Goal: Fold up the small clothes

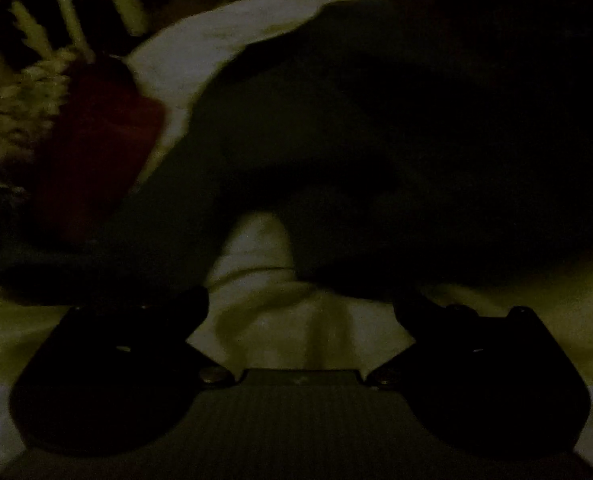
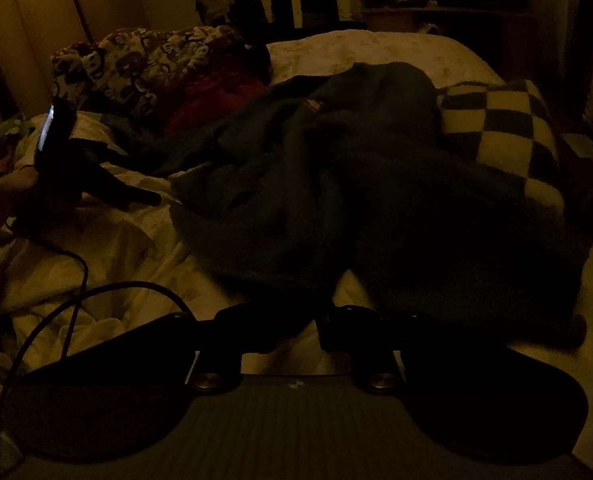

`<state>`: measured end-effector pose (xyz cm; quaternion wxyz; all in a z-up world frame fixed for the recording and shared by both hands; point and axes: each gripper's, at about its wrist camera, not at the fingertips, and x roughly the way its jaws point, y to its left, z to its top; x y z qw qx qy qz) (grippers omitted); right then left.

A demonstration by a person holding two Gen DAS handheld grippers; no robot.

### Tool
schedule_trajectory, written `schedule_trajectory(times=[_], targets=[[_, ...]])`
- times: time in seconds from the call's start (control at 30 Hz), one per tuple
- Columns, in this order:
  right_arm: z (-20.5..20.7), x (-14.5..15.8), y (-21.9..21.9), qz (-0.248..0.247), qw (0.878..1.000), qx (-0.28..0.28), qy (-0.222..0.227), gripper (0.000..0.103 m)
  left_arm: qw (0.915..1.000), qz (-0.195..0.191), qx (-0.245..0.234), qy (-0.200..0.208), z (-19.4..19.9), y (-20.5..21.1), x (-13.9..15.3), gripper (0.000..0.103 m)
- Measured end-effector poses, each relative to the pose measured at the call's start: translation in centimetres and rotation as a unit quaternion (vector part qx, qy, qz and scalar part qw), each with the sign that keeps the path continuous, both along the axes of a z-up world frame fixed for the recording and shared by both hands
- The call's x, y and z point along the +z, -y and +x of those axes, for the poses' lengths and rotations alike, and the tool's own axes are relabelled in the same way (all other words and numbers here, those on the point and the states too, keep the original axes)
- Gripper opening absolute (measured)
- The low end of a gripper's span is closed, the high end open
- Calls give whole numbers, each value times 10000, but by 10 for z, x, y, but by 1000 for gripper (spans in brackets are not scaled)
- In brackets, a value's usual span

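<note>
Garment (image 2: 336, 184) on bed (image 2: 96, 240)

A pale sheet (image 2: 108, 240) is lying rumpled across the bed, showing creases in the left wrist view (image 1: 304, 324) too. A checkered blanket (image 2: 504, 128) is resting at the right side of the bed. A printed blanket (image 2: 136, 64) is bunching at the far left, with a red cloth (image 2: 216, 96) lying just beside it; the red cloth (image 1: 96, 148) is also showing in the left wrist view. A black cable (image 2: 76, 300) is looping over the sheet. Pale rails (image 1: 60, 4) are standing beyond the bed, blurred. A shelf (image 2: 436, 14) is standing in the dim background.
</note>
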<state>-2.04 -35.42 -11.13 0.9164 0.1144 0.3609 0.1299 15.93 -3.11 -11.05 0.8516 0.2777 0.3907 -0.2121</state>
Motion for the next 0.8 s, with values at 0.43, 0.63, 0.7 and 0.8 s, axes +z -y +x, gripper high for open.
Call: schedule_trajectory(times=[0.43, 0.63, 0.7, 0.8], targets=[[0, -3, -3, -149, 9999, -64, 50, 57, 9928, -783, 852, -311, 86, 13, -55, 22], [-8, 10, -20, -1025, 9937, -1, 450, 96, 9882, -1235, 709, -563, 84, -2, -50, 4], [-8, 12, -20, -1106, 9929, 16, 443, 96, 9875, -1383, 553, -509, 81, -6, -42, 3], [-6, 11, -25, -1281, 9904, 178, 484, 96, 9846, -1593, 426, -579, 81, -13, -29, 3]])
